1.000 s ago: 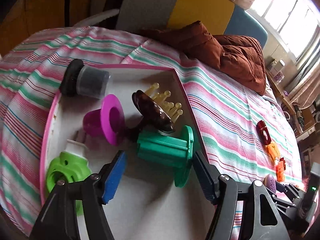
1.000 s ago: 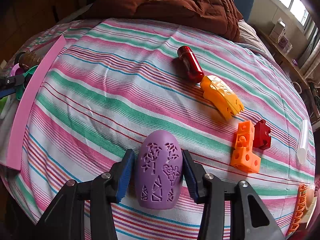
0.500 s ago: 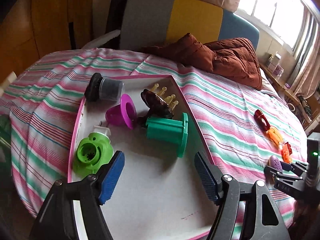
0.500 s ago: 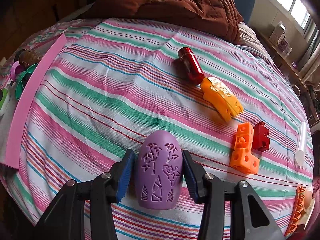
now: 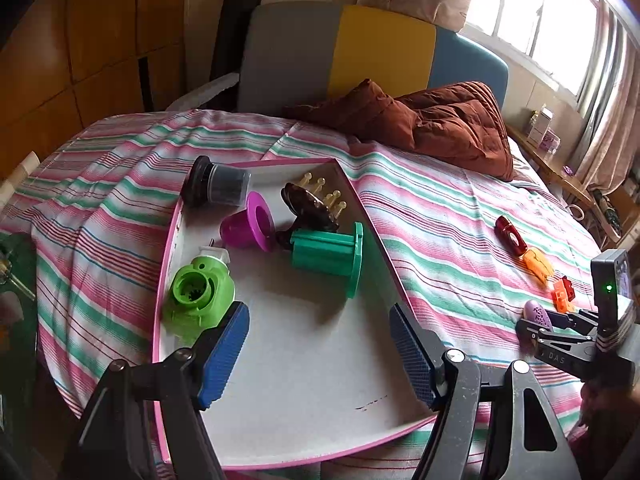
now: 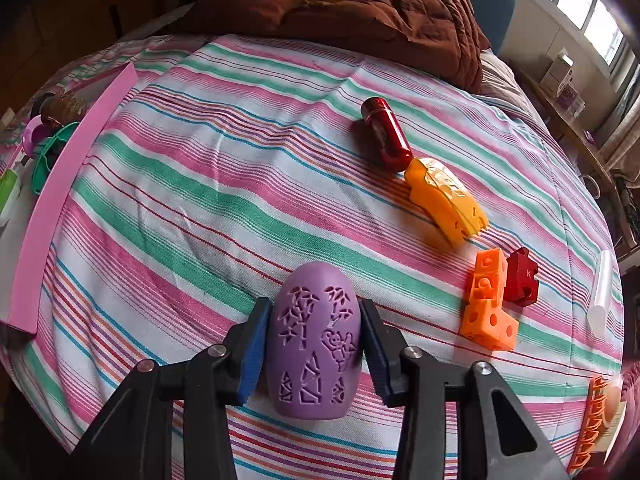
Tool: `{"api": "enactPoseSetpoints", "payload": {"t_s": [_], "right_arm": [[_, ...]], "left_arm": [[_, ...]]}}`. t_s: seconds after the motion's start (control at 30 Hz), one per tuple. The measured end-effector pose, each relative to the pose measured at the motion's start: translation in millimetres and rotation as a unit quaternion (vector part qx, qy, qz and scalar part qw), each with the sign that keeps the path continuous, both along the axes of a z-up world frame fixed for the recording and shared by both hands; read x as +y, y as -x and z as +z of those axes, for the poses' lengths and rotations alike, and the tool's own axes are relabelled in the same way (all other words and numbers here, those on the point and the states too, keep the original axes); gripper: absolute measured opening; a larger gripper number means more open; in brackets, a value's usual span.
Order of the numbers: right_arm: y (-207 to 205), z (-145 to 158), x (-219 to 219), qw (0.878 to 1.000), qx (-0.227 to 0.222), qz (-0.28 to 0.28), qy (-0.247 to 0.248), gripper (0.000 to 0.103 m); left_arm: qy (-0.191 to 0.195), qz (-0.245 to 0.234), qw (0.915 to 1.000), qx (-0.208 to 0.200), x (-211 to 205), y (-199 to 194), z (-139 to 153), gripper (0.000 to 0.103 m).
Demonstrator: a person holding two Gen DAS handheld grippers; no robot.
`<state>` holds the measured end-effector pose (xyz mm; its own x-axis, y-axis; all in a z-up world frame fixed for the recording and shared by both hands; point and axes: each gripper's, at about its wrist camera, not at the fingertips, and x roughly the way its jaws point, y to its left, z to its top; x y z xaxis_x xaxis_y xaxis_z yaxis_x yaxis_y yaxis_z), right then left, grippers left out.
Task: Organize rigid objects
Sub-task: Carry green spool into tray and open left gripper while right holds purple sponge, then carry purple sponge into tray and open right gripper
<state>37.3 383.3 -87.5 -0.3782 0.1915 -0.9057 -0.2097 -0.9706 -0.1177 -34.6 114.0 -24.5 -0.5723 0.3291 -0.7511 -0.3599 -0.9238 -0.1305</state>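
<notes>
My right gripper [image 6: 314, 308] points down at the striped bedspread, and its jaws are closing with both blue pads against the sides of a purple egg-shaped case [image 6: 314, 344] with cut-out patterns. In the left wrist view that gripper [image 5: 552, 328] and the egg [image 5: 538, 314] sit at the far right. My left gripper [image 5: 318, 316] hangs open above the white, pink-rimmed tray [image 5: 312, 360] with nothing between its pads. The tray holds a green spool [image 5: 328, 254], a magenta cup [image 5: 256, 222], a lime green piece [image 5: 198, 288], a dark jar [image 5: 218, 186] and a brown brush [image 5: 312, 204].
On the bedspread beyond the egg lie a red cylinder [image 6: 386, 136], an orange curved piece [image 6: 444, 200], orange cubes [image 6: 486, 304], a dark red block [image 6: 520, 276] and a white tube [image 6: 602, 292]. A brown quilt [image 6: 380, 12] is bunched at the headboard. The tray's pink rim [image 6: 60, 184] is at the left.
My left gripper has drawn back and up from the green spool, so more of the tray shows. My right gripper kept its place and its pads closed in on the egg.
</notes>
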Motion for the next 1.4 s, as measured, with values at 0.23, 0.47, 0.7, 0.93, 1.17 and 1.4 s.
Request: {"api": "enactPoseSetpoints", "payload": {"t_s": [0.23,0.47,0.7,0.93,1.17,1.4], "right_arm": [[-0.8,0.6,0.8,1.0,0.0,0.0,0.0,0.044],[-3.7,1.9,0.8,1.0,0.0,0.0,-0.002,0.044],[-2.0,2.0,2.6,1.0,0.0,-0.001,-0.001,0.044],[-4.0,3.6,3.3,1.0,0.0,-0.007,0.011,0.044],[-0.4,3.4,9.4,0.999,0.002,-0.007,0.044,0.044],[0.6,4.1,0.8,0.997,0.006,0.011,0.075,0.044]], "left_arm": [[0.003,0.001,1.0,0.0,-4.3,-4.7,-1.4,0.073],[0.01,0.003,0.9999,0.001,-9.9,-9.2,-3.3,0.073],[0.022,0.01,0.9995,0.021,-21.8,-16.1,0.0,0.073],[0.025,0.019,0.9994,0.013,-34.0,-16.2,-3.7,0.073],[0.025,0.027,0.9993,0.007,-45.1,-19.6,-7.7,0.073],[0.022,0.035,0.9991,0.004,-55.9,-20.3,-8.7,0.073]]}}
